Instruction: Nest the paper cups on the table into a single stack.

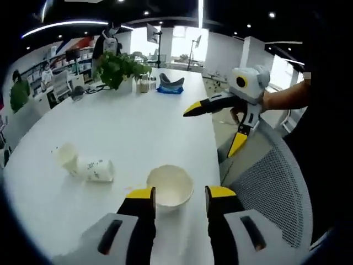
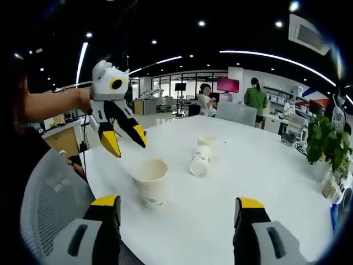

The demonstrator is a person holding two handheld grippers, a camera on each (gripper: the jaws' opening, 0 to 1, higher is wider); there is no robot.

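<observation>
Yellow-tipped and blunt, the two black jaws of my left gripper (image 1: 180, 192) stand spread apart with nothing between them, hovering just short of an upright paper cup (image 1: 170, 186). That cup is smooth, off-white and round-mouthed, with a faint green print on its wall, and it sits near the table's edge closest to me. It may be more than one cup nested; I cannot tell. Farther in, toward the left edge of the glossy white table (image 1: 138, 127), two more paper cups lie tipped on their sides, touching: a printed cup (image 1: 95, 170) and a plain cup (image 1: 66, 157) with its open mouth showing.

My right gripper (image 2: 180, 202) is also spread wide and empty, held over the table. My right gripper's view shows the left one (image 2: 124, 142) hanging open above the upright cup (image 2: 150, 182).

A grey mesh chair back (image 1: 281, 187) curves beside the near edge, and a leafy potted plant (image 1: 117, 69) stands at the far end.
</observation>
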